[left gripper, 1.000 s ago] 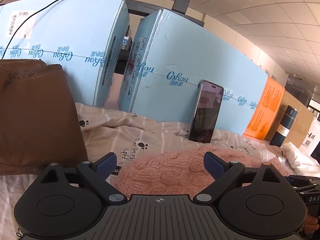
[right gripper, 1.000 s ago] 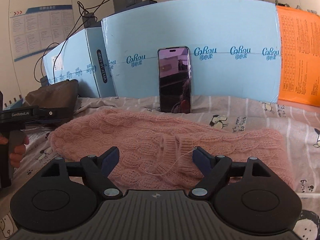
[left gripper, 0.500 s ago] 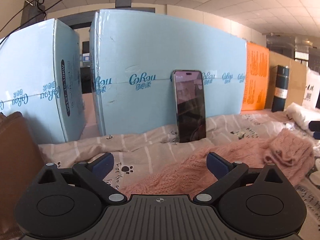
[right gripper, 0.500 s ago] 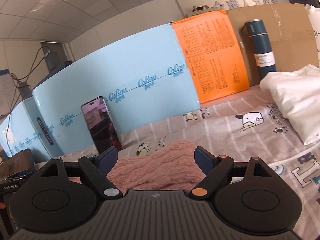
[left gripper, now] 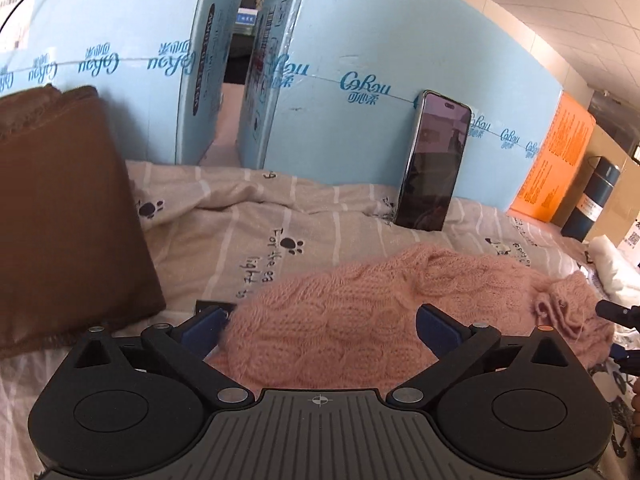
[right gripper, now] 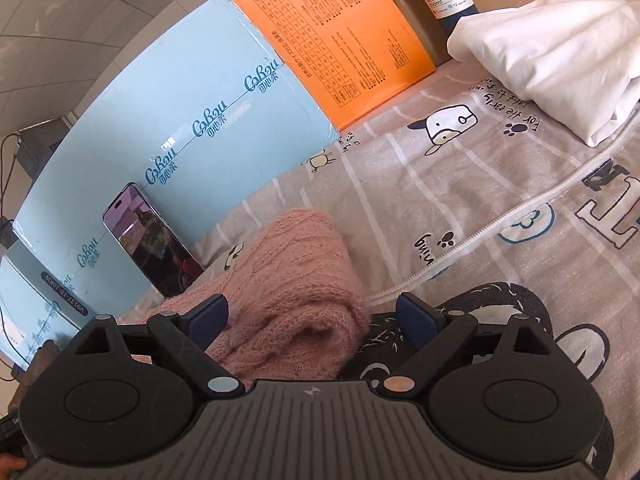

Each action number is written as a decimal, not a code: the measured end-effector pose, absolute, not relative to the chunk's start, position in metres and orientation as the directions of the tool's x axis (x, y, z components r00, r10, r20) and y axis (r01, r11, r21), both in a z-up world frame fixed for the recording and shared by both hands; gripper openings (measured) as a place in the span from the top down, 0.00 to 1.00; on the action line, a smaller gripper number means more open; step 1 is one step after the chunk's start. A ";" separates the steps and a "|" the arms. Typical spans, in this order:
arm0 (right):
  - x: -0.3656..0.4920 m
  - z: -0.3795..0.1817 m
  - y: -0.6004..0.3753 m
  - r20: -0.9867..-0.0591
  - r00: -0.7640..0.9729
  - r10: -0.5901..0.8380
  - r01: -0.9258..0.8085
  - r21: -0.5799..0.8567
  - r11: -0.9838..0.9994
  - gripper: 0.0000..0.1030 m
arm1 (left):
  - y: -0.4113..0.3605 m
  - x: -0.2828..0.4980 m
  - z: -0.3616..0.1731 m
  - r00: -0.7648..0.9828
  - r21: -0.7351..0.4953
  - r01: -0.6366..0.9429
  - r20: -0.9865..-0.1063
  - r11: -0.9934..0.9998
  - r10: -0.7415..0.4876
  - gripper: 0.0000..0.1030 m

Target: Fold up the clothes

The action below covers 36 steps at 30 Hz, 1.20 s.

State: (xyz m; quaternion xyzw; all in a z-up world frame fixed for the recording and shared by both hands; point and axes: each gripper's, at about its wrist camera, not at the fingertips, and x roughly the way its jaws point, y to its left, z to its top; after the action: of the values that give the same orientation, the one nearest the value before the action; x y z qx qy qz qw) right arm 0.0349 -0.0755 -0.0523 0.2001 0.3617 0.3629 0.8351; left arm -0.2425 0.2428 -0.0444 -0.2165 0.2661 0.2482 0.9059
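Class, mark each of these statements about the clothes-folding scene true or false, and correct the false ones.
1. The pink knitted sweater lies on the patterned sheet. True.
2. The left hand-held gripper is shut. False: its jaws stand open.
3. The phone leans upright against a light blue box. True.
4. The white garment lies beside the brown garment. False: they lie at opposite ends.
5. The right hand-held gripper is open. True.

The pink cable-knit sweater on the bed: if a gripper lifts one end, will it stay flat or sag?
The pink cable-knit sweater will probably sag; its loose knit already lies in soft rolls. It looks light. A loose yarn thread may snag.
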 end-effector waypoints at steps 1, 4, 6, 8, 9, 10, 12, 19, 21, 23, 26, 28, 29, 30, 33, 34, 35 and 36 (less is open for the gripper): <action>0.035 -0.052 -0.072 -0.456 0.475 0.752 -0.460 0.600 0.654 0.12 | 0.242 -0.247 -0.047 0.738 -0.279 -0.561 -0.595 0.779 0.318 0.00; 0.038 -0.049 -0.057 -0.458 0.478 0.750 -0.460 0.596 0.658 0.11 | 0.243 -0.249 -0.054 0.741 -0.295 -0.556 -0.599 0.777 0.303 0.00; 0.037 -0.048 -0.045 -0.462 0.485 0.742 -0.472 0.577 0.667 0.17 | 0.245 -0.248 -0.059 0.745 -0.316 -0.551 -0.604 0.773 0.284 0.00; 0.032 -0.049 -0.035 -0.465 0.481 0.743 -0.496 0.554 0.668 0.39 | 0.243 -0.247 -0.062 0.747 -0.309 -0.545 -0.600 0.779 0.285 0.00; 0.029 -0.050 -0.032 -0.462 0.486 0.742 -0.514 0.535 0.671 0.43 | 0.242 -0.247 -0.063 0.751 -0.310 -0.541 -0.597 0.782 0.282 0.00; 0.026 -0.050 -0.032 -0.453 0.493 0.743 -0.531 0.519 0.670 0.48 | 0.243 -0.247 -0.063 0.759 -0.320 -0.533 -0.591 0.783 0.274 0.00; 0.022 -0.049 -0.035 -0.429 0.503 0.750 -0.560 0.499 0.661 0.59 | 0.242 -0.247 -0.064 0.773 -0.334 -0.517 -0.578 0.788 0.262 0.00; 0.014 -0.033 -0.055 -0.304 0.582 0.754 -0.610 0.450 0.652 0.71 | 0.230 -0.241 -0.064 0.817 -0.345 -0.432 -0.541 0.833 0.200 0.00; 0.017 -0.030 -0.061 -0.293 0.605 0.741 -0.594 0.453 0.664 0.72 | 0.225 -0.238 -0.065 0.822 -0.332 -0.416 -0.535 0.847 0.194 0.00; 0.020 -0.028 -0.066 -0.288 0.636 0.716 -0.570 0.450 0.688 0.74 | 0.221 -0.237 -0.065 0.841 -0.339 -0.378 -0.514 0.861 0.166 0.00; 0.024 -0.027 -0.074 -0.280 0.684 0.674 -0.534 0.438 0.724 0.75 | 0.215 -0.237 -0.063 0.881 -0.381 -0.286 -0.466 0.879 0.085 0.00; 0.025 -0.027 -0.078 -0.274 0.715 0.643 -0.510 0.425 0.748 0.75 | 0.210 -0.239 -0.061 0.911 -0.433 -0.184 -0.412 0.883 -0.012 0.00; 0.026 -0.027 -0.080 -0.271 0.730 0.627 -0.497 0.419 0.760 0.75 | 0.208 -0.239 -0.061 0.919 -0.446 -0.150 -0.392 0.883 -0.042 0.00; 0.026 -0.027 -0.082 -0.268 0.745 0.611 -0.484 0.413 0.771 0.75 | 0.207 -0.240 -0.060 0.924 -0.446 -0.135 -0.379 0.885 -0.050 0.00; 0.028 -0.026 -0.089 -0.258 0.787 0.561 -0.444 0.396 0.804 0.75 | 0.207 -0.242 -0.058 0.928 -0.433 -0.175 -0.373 0.884 0.001 0.00; 0.029 -0.026 -0.091 -0.254 0.800 0.544 -0.430 0.390 0.814 0.75 | 0.208 -0.242 -0.058 0.926 -0.426 -0.198 -0.377 0.883 0.026 0.00; 0.030 -0.026 -0.093 -0.250 0.813 0.527 -0.416 0.384 0.824 0.75 | 0.209 -0.242 -0.058 0.921 -0.419 -0.222 -0.388 0.880 0.048 0.00; 0.030 -0.026 -0.095 -0.246 0.825 0.509 -0.401 0.379 0.834 0.75 | 0.210 -0.242 -0.059 0.914 -0.411 -0.246 -0.398 0.878 0.070 0.00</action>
State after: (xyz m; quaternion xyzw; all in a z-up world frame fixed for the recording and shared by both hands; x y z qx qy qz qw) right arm 0.0302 -0.0948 -0.0259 0.1572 0.1708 0.2415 0.9422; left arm -0.2424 0.2103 -0.0588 -0.2329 0.1892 0.0833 0.9503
